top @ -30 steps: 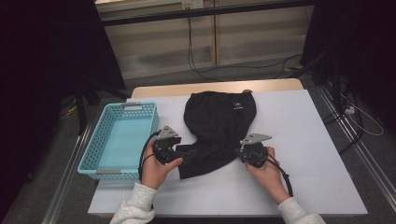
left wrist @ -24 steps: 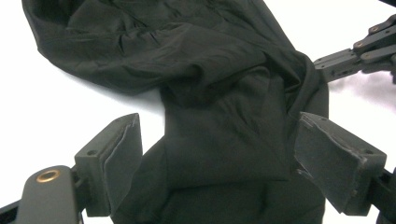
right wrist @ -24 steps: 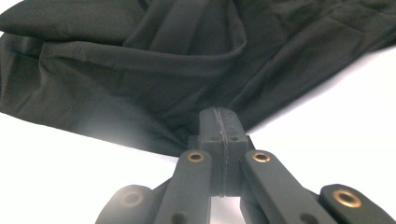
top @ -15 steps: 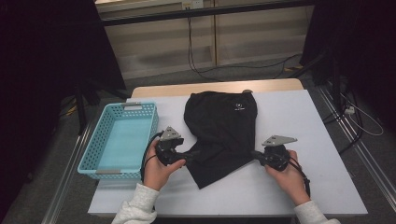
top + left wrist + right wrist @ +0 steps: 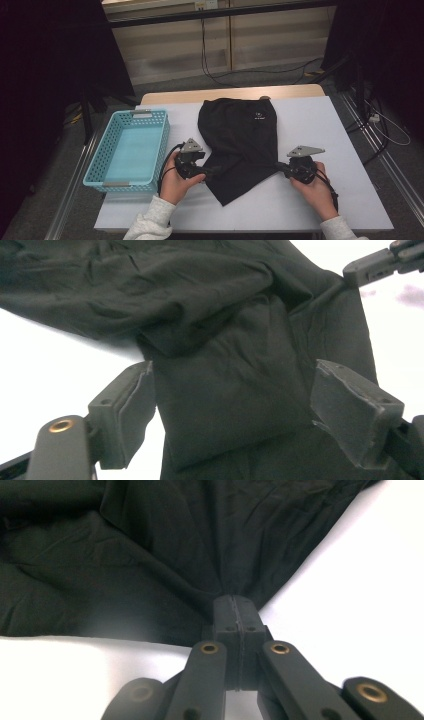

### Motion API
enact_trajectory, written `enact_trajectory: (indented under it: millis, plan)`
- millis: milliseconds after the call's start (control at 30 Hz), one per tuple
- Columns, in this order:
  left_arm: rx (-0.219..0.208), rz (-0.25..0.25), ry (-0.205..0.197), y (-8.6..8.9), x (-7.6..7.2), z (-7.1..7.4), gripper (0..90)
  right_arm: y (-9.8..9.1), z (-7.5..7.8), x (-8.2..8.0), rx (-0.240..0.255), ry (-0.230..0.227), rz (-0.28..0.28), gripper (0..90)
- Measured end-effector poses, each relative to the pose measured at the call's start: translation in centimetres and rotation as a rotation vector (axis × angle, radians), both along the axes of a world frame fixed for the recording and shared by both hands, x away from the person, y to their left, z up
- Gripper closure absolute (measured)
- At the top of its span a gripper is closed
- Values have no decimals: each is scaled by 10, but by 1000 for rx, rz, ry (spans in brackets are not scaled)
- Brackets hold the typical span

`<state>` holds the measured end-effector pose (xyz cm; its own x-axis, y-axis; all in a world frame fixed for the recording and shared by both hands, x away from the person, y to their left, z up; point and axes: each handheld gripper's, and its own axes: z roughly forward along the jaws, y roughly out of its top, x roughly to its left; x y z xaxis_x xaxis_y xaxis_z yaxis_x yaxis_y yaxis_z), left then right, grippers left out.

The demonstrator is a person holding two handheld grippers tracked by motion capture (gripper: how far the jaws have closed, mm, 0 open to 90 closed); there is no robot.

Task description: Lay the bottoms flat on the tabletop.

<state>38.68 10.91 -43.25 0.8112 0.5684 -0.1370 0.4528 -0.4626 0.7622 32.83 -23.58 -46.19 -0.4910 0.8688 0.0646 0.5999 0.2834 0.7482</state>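
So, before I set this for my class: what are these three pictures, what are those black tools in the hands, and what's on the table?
A person sits at a white table holding a hand-operated gripper in each hand. One camera looks down from above; the other two ride on the grippers and look along their black jaws. A black garment lies spread on the table, with an empty blue basket beside it. The right gripper is shut, pinching the garment's edge. The left gripper has its jaws apart around a fold of cloth, not pressing on it.

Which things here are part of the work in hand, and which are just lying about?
In the job:
black garment
left gripper, jaws open around a fold
right gripper, shut on an edge

Lying about:
blue basket
table
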Motion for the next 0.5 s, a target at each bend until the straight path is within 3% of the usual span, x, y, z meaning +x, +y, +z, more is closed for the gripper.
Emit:
enact_trajectory:
  millis: [167,500]
  plan:
    - [15,-20,1,-5,-2,-5,216,-7,1,0,5,-3,-21,900]
    - [4,-52,14,-10,-4,-11,305,-15,-1,3,-22,-8,-55,900]
